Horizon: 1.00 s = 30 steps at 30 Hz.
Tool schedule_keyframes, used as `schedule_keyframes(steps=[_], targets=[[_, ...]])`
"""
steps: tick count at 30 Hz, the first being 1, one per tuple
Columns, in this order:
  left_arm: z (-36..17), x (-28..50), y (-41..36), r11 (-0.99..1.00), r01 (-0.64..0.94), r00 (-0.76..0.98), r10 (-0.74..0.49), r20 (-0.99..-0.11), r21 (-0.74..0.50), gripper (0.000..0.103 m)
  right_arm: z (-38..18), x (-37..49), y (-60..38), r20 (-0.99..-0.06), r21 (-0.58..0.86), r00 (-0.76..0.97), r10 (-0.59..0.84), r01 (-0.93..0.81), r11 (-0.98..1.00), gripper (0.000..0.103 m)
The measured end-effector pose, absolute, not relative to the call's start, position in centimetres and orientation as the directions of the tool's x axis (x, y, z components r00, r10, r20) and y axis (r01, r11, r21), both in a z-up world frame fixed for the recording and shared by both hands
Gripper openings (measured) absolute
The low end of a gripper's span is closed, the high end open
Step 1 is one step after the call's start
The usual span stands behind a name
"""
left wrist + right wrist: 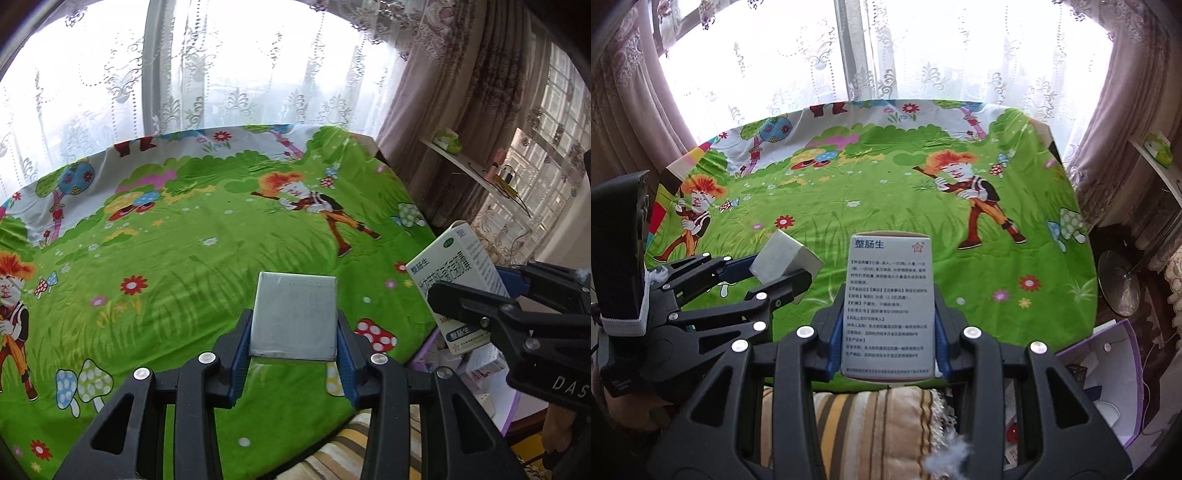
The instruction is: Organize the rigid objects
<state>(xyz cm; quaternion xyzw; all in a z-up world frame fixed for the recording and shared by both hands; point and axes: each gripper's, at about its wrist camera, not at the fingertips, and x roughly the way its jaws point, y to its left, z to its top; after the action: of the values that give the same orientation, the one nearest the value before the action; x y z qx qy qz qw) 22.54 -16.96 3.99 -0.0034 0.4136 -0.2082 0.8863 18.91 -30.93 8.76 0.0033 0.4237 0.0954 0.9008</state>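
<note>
Apparently both boxes rode high over the surface [886,192], left gripper [293,350] clamping grey box [295,314], right gripper [888,343] clamping medicine box [888,306], lower-centre each frame; shallow grip w/ tilt could've dropped either.

Right gripper [888,325] clamped on a white medicine box [888,306], blue pads pressed against both of its long sides, printed back face toward the camera, top flap open. Held above the near edge of a table under a green cartoon cloth [886,192]. To the left, left gripper [783,275] closed on a plain grey box [783,256], tilted, also in the air over the cloth's near left part. Below the near edge, a striped cushion [871,417]. Past the near right corner, an open purple-edged carton [1108,354]. Behind the far edge, lace curtains [923,66] against a bright window.
</note>
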Motion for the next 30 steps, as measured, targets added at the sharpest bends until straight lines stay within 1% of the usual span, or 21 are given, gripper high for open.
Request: schedule_keyframes(steps=[7,9,12,20,24,30], targets=[[5.9,17.9,-22.7,0.850,0.495,0.523,-0.459,-0.718,-0.183,0.042,11.0,13.5,-37.8,-0.741,0.061,0.665,0.099,-0.080,0.995,0.043],[5.8,16.6,-24.4,0.820,0.535,0.483,-0.496,-0.722,-0.205,0.042,11.2,12.0,-39.8,-0.740,0.051,0.669,0.074,-0.055,0.997,0.043],[5.5,14.5,-27.0,0.787,0.583,0.439,-0.516,-0.736,-0.204,0.042,10.7,9.9,-42.7,-0.744,0.038,0.667,0.038,-0.015,0.999,0.043],[4.3,11.3,-31.9,0.726,0.648,0.334,-0.541,-0.772,-0.229,0.042,7.2,5.8,-50.0,-0.778,0.012,0.625,-0.066,0.119,0.993,0.043],[3.9,10.7,-33.6,0.717,0.657,0.307,-0.536,-0.786,-0.232,0.042,5.3,4.7,-52.9,-0.789,-0.016,0.601,-0.127,0.187,0.982,0.043],[3.6,10.3,-35.6,0.706,0.666,0.278,-0.534,-0.798,-0.241,0.042,2.3,4.8,-56.9,-0.814,-0.021,0.555,-0.171,0.266,0.964,0.044]])
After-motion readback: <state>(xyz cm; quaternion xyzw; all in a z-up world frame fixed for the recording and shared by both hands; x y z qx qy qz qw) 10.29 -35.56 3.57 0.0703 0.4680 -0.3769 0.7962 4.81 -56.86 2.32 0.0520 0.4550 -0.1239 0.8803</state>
